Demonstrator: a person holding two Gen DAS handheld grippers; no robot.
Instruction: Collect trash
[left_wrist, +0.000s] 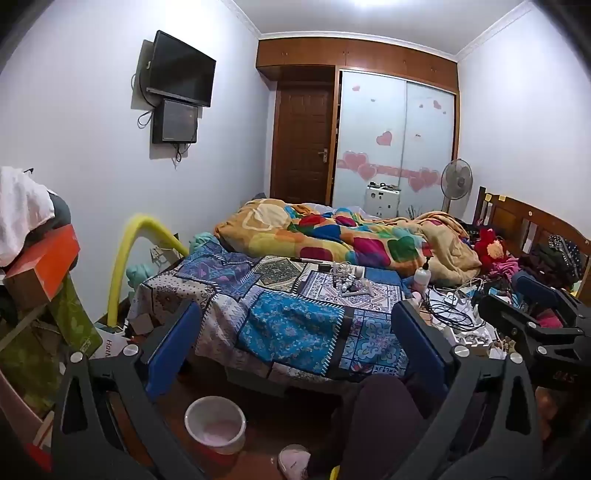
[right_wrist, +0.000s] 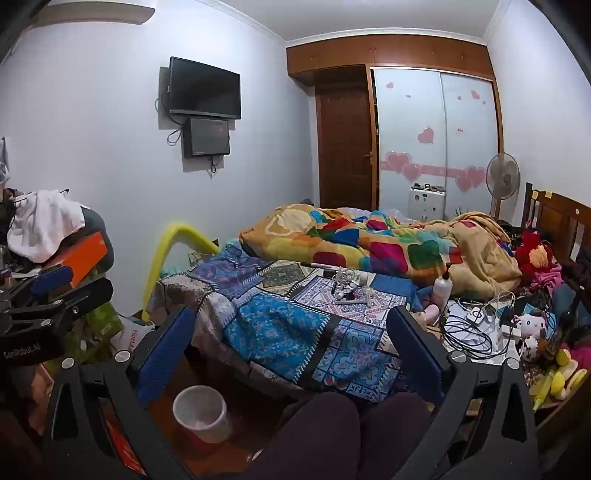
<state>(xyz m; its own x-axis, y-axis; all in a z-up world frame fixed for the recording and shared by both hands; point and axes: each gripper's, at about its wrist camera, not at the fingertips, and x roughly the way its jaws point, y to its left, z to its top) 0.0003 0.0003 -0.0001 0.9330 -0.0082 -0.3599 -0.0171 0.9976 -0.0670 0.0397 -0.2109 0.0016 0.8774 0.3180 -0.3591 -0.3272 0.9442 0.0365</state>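
Left wrist: left gripper (left_wrist: 295, 328) jaws spread, empty, aimed at the bed's (left_wrist: 295, 321) near end. Bin (left_wrist: 215, 424) sits on the floor below that edge, looks empty. Small clutter (left_wrist: 349, 282) lies mid-quilt, well apart from the fingers. Right wrist: right gripper (right_wrist: 291, 332) jaws also spread, holding nothing; same bin (right_wrist: 200, 411) low left, cables (right_wrist: 469, 328) at the bed's right edge. Judging by this, nothing collected yet; all pickups remain.
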